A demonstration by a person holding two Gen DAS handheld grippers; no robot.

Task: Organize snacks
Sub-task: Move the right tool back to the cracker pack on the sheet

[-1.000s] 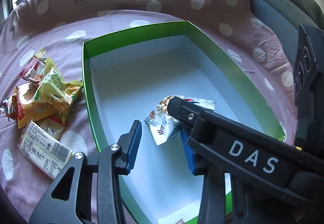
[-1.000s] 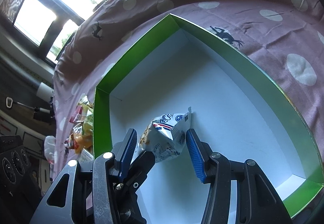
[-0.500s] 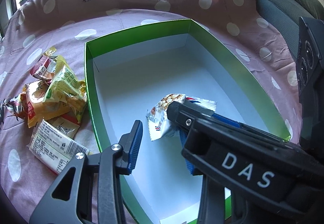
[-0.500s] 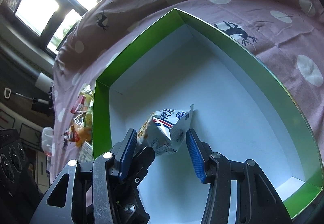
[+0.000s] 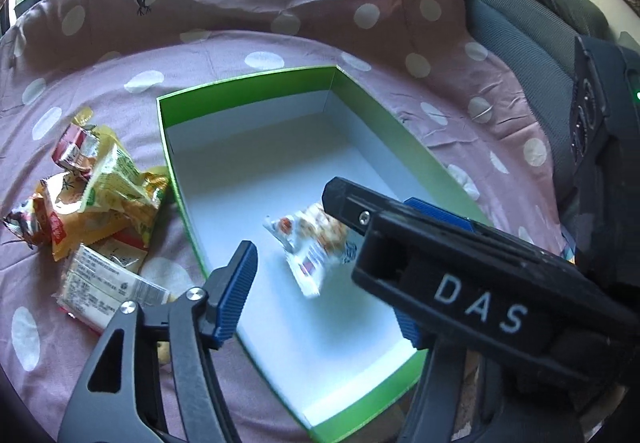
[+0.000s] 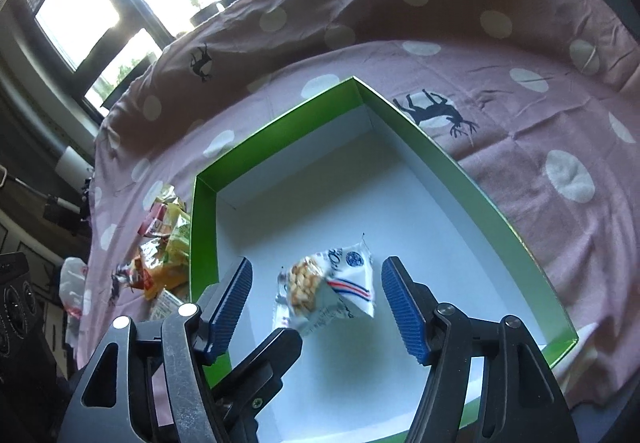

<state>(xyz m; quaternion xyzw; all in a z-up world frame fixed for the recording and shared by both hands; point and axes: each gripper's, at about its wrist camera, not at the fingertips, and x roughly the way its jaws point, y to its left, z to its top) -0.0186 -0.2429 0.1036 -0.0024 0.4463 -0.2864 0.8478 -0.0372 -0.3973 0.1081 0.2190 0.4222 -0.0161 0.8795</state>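
Observation:
A green box (image 5: 172,147) with a white inside sits on the pink dotted cloth; it also shows in the right wrist view (image 6: 204,227). A white peanut packet (image 5: 310,243) (image 6: 328,291) is in the box, blurred, free of any finger. My right gripper (image 6: 316,307) is open above the packet, its blue pads wide apart on either side. My left gripper (image 5: 324,291) is open over the box's near end; its right finger is hidden behind the right gripper's body. A pile of snack packets (image 5: 96,195) lies left of the box.
A flat white packet with a barcode (image 5: 104,287) lies at the near end of the pile. A grey sofa (image 5: 528,15) stands at the right. The cloth rises to a ridge behind the box, with windows (image 6: 120,3) beyond it.
My right gripper has opened wide and risen, and the peanut packet has dropped free into the box. Both grippers have pulled back and up, so more of the box shows.

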